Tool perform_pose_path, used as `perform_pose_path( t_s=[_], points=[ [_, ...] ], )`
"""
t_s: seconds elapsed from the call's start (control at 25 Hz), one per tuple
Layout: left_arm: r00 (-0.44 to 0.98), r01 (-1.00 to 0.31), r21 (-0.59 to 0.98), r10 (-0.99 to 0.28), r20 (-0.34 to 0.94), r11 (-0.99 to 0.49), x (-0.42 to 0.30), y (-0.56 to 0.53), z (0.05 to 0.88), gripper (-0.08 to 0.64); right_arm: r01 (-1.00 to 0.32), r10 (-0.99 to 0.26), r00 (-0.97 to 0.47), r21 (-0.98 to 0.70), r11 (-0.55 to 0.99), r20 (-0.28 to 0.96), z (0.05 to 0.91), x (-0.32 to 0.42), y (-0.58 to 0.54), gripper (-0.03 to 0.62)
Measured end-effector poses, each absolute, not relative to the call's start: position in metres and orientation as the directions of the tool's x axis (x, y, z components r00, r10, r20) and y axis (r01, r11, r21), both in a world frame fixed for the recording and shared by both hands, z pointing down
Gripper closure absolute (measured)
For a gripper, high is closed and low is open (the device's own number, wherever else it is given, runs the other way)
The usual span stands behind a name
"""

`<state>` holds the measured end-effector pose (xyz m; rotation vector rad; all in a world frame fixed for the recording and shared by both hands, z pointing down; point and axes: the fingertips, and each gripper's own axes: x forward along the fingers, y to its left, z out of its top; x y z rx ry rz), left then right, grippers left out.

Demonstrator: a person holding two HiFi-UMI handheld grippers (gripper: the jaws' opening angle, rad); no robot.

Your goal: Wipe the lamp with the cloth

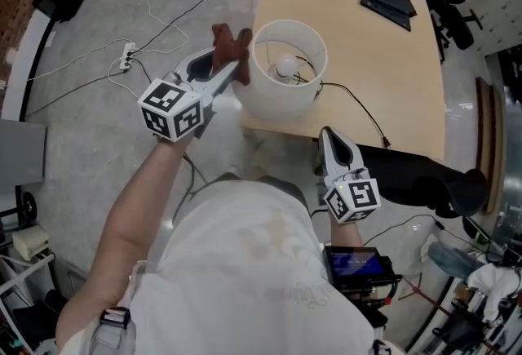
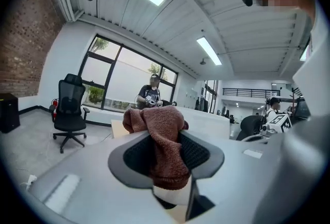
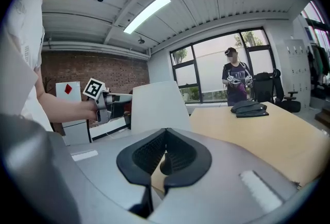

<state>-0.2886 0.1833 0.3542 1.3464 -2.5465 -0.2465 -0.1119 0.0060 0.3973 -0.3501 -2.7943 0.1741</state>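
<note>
Wood table (image 1: 383, 59), office floor around it. The lamp (image 1: 285, 88) stands at the table's corner, shade upright. The left gripper (image 1: 235, 70) clamps the cloth (image 1: 228, 43) just left of the lamp's rim; it is the nearer arm. The right gripper (image 1: 328, 135), closed and empty, sits on the lamp's near side, apart.

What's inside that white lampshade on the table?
A round white bulb sits in the middle of the lampshade, with thin wire supports around it. The shade's wall hides everything below the bulb, including where the black cord joins.
</note>
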Motion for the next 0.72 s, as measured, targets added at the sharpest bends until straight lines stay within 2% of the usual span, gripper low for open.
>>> perform_pose_path(
  t_s=[0.36,0.72],
  points=[
    [-0.548,-0.728,0.329,-0.799,0.249,0.602,-0.297,0.195,0.420,0.411,0.246,0.298,-0.894,-0.188,0.951,0.335,0.414,-0.140,-0.009,0.580],
    [-0.533,-0.714,0.320,-0.780,0.328,0.622,-0.304,0.204,0.453,0.411,0.242,0.308,-0.891,-0.226,0.944,0.334,0.425,-0.156,-0.025,0.580]
  ],
)
